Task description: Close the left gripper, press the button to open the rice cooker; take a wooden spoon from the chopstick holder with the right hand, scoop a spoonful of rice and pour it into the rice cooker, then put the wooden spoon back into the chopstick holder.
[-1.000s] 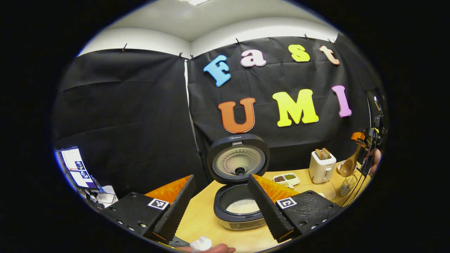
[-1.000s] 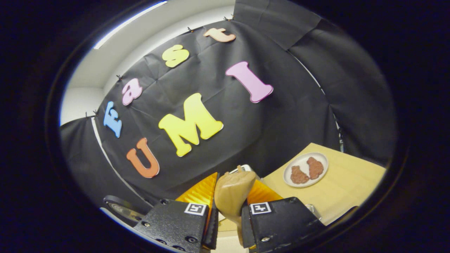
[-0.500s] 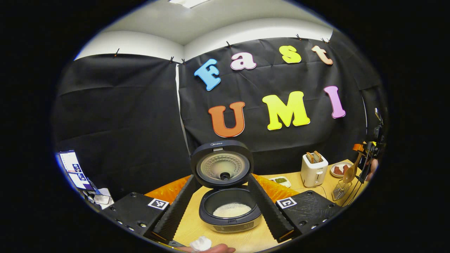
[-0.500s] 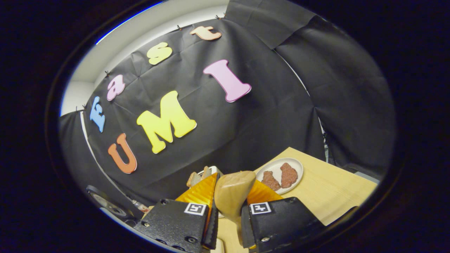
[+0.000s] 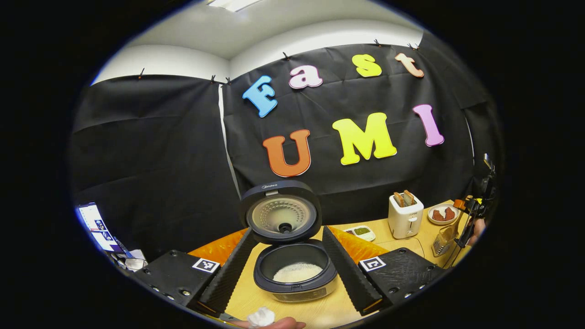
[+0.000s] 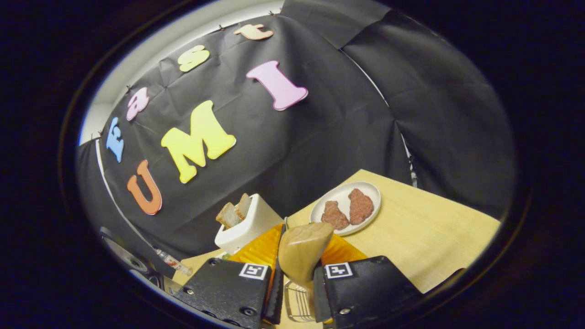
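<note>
Fingers of right gripper (image 6: 295,285) clamp the spoon (image 6: 304,256) above the holder (image 6: 299,301); left gripper (image 5: 285,269) open. I lower it straight, then release.

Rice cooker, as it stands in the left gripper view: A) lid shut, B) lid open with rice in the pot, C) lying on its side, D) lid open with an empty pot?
B: the rice cooker has its lid raised upright, and white rice lies in the pot.
</note>
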Action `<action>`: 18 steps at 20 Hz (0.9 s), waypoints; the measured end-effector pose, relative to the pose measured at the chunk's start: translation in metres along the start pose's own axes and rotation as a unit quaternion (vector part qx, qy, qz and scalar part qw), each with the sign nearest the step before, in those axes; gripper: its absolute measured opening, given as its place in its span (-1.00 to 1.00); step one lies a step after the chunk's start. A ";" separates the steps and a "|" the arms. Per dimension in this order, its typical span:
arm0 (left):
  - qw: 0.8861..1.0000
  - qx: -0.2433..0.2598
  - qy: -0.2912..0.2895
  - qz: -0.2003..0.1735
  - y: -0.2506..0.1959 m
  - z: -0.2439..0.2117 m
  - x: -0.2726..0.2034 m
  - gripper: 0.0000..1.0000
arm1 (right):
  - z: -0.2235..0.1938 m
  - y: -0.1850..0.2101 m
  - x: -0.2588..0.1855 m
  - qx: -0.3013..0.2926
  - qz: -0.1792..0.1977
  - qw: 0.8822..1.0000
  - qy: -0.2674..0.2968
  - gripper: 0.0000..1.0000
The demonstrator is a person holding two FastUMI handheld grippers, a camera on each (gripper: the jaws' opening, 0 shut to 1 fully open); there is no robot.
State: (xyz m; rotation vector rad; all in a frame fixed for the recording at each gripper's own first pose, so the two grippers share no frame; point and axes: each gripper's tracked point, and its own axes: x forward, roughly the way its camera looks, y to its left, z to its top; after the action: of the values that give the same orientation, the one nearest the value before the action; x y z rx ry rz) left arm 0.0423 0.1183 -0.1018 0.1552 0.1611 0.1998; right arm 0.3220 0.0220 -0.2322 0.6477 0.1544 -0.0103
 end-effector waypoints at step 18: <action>1.000 0.004 -0.002 -0.006 0.002 0.002 0.000 0.92 | 0.000 -0.049 -0.011 -0.065 -0.094 0.993 0.011 1.00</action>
State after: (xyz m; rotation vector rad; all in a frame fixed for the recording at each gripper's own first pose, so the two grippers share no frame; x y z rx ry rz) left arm 0.0420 0.1201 -0.0990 0.1624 0.1597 0.1861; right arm 0.3079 -0.0171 -0.2600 0.5017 0.2358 -0.1729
